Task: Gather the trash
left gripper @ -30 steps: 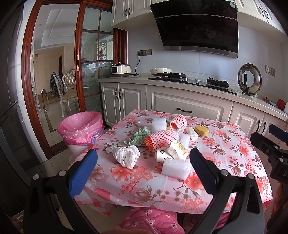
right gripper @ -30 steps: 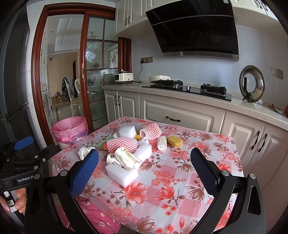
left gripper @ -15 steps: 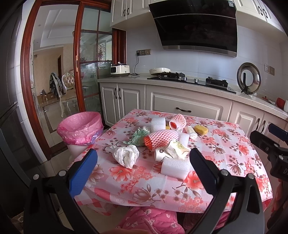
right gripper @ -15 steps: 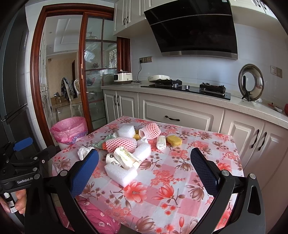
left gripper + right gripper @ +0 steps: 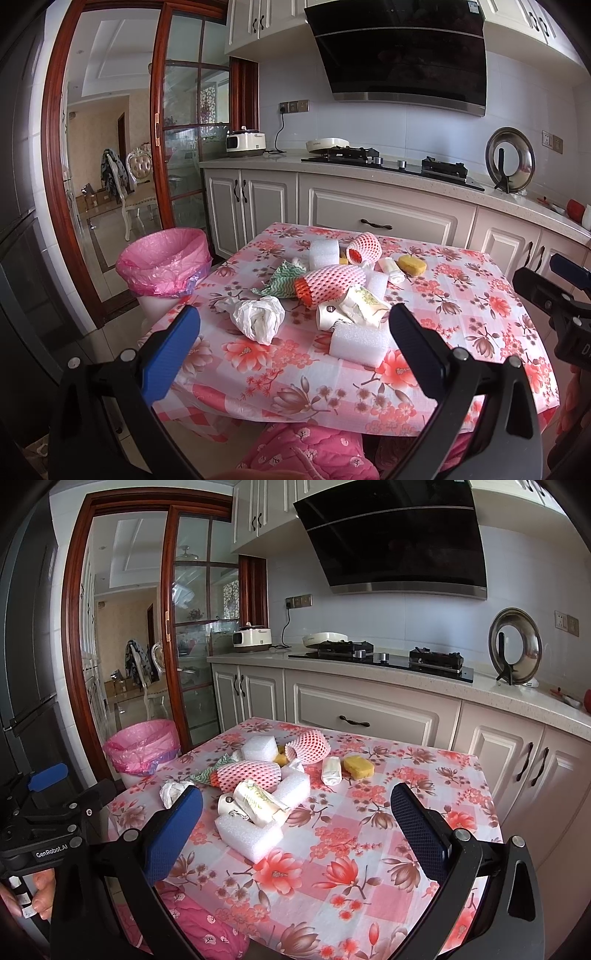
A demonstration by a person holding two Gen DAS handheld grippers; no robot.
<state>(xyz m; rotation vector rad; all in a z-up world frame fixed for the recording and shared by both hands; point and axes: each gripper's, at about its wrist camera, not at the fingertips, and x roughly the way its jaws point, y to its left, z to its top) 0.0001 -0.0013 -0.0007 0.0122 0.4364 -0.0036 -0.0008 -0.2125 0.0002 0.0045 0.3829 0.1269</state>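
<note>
Change over the last second: slight. Both wrist views show the same table and the same litter in the same arrangement; the framing has only drifted a little, the trash sitting marginally nearer in each view. No item has been lifted or shifted. Judgement: collection has not started; this is an approach or survey stage.

Left to right, from the left wrist view:

- Pink-lined bin (image 5: 164,266) stands on the floor just beside the table's left edge, open, its contents not visible.
- Left gripper (image 5: 291,343): jaws spread wide, nothing between them, held off the near table edge.
- Crumpled white plastic bag (image 5: 258,317) lies nearest the bin side of the floral tablecloth (image 5: 480,295).
- Green-patterned cloth (image 5: 282,280) lies behind it, touching a pink foam fruit net (image 5: 332,282).
- Paper cup (image 5: 328,315) and crushed printed carton (image 5: 364,304) lie against each other, with a white foam block (image 5: 360,343) just in front.
- A second foam net (image 5: 364,248), a further foam block (image 5: 324,253) and a yellow sponge (image 5: 411,264) lie toward the far side.
- Right gripper (image 5: 295,827): jaws likewise wide apart and empty, facing the same heap from the right.

Finding: all trash remains on the table, clustered at its centre. The plastic bag is the closest item to both the left gripper and the bin, so it appears the likeliest first pick. It is limp and should need a deep pinch.
</note>
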